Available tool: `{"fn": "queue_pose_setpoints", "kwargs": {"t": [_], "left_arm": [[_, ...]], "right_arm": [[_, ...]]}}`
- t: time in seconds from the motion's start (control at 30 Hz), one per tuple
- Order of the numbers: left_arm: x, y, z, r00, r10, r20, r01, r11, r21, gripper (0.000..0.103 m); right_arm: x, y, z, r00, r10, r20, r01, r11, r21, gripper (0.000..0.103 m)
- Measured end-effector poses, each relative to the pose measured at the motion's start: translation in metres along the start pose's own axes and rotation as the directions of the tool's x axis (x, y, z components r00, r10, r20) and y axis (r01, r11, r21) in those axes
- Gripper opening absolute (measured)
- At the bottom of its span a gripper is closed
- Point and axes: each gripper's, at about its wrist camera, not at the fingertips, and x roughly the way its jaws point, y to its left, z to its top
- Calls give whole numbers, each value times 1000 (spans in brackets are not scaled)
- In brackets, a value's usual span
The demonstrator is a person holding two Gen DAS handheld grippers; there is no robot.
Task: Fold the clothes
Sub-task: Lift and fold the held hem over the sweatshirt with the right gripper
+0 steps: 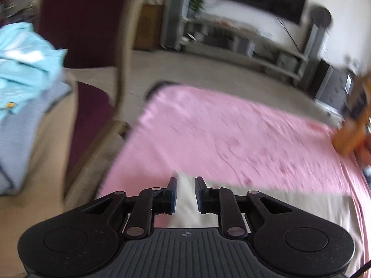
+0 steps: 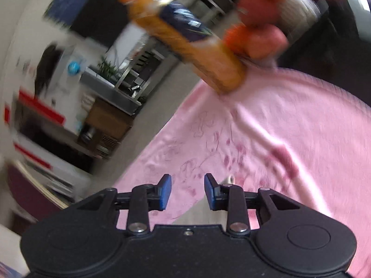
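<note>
A white garment lies on the pink cloth that covers the table. In the left wrist view a corner of it stands up between the blue pads of my left gripper, whose jaws are narrowly apart around it. In the right wrist view my right gripper is open and empty above the pink cloth, near the table's edge. A small white bit of fabric shows just past its right finger. Both views are blurred.
A pile of light blue clothes lies on a surface at the left. A maroon chair stands beside the table. An orange juice bottle and fruit stand at the table's far end; the bottle also shows in the left view.
</note>
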Motion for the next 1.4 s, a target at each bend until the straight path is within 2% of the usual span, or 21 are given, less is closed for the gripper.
{"fn": "queue_pose_setpoints", "kwargs": {"t": [0.03, 0.1, 0.17, 0.23, 0.27, 0.33, 0.4, 0.47, 0.5, 0.53, 0.63, 0.73, 0.77, 0.8, 0.83, 0.9, 0.97, 1.0, 1.07, 1.23, 1.4], "left_arm": [[7, 1, 1, 1000, 10, -12, -10, 1000, -3, 10], [23, 0, 2, 999, 24, -39, -24, 1000, 3, 9], [37, -16, -1, 998, 8, -62, -3, 997, 71, 6], [40, -37, -5, 998, -31, -59, 40, 986, 160, 6], [42, -45, -7, 997, -46, -58, 57, 979, 195, 6], [54, -54, -10, 997, -46, -69, 60, 972, 229, 9], [66, -62, -13, 996, -44, -81, 64, 963, 263, 9], [82, -57, -12, 995, 4, -102, 19, 974, 226, 9], [88, -52, -11, 993, 31, -110, -9, 981, 195, 20], [88, -47, -9, 994, 42, -105, -24, 985, 170, 18], [89, -33, -6, 993, 78, -92, -69, 993, 96, 13], [90, -18, -2, 990, 113, -81, -112, 993, 21, 13], [90, -14, -1, 989, 126, -78, -126, 992, -4, 13], [89, -9, 0, 985, 157, -74, -159, 987, -22, 13], [85, -5, -1, 973, 222, -66, -224, 974, -27, 14], [74, 2, -4, 946, 320, -56, -322, 946, -35, 13], [53, 2, -14, 958, 279, -68, -281, 959, -29, 13], [42, 3, -19, 963, 258, -75, -261, 965, -26, 12], [20, 3, -30, 972, 217, -88, -220, 975, -21, 13], [-34, 5, -55, 986, 113, -121, -115, 993, -10, 13], [-74, -3, -82, 987, 14, -159, -10, 1000, 28, 13]], "right_arm": [[1, 9, -4, 999, -27, 33, 30, 997, -74, 28], [12, 25, -16, 986, -120, 119, 146, 958, -246, 14], [30, 29, -21, 992, -105, 67, 120, 952, -283, 14], [47, 25, -22, 999, -33, -37, 24, 975, -219, 14], [56, 22, -22, 994, 18, -105, -36, 984, -173, 14], [77, 12, -24, 953, 137, -271, -155, 987, -44, 14], [95, 1, -31, 909, 205, -364, -197, 979, 58, 14], [104, -9, -34, 903, 180, -389, -161, 984, 82, 10], [106, -15, -35, 905, 181, -385, -159, 983, 88, 3], [106, -20, -33, 911, 179, -370, -154, 983, 98, 2], [94, -42, -21, 955, 139, -261, -104, 984, 144, 1], [82, -74, -13, 980, 117, -161, -66, 954, 292, 0], [75, -78, -11, 989, 79, -124, -37, 949, 312, 0], [68, -82, -9, 995, 39, -89, -7, 943, 333, 5], [60, -85, -8, 998, -17, -68, 40, 935, 352, 2], [42, -89, -6, 995, -94, -34, 100, 915, 390, 9], [21, -86, -6, 995, -96, -18, 95, 897, 432, 9], [10, -82, -6, 997, -69, -17, 69, 894, 443, 9], [-15, -67, -4, 1000, -14, -9, 16, 903, 430, 10], [-83, -34, -10, 995, 94, -22, -84, 957, 279, 15], [-100, -21, -35, 990, 77, -114, -53, 979, 197, 18]]}}
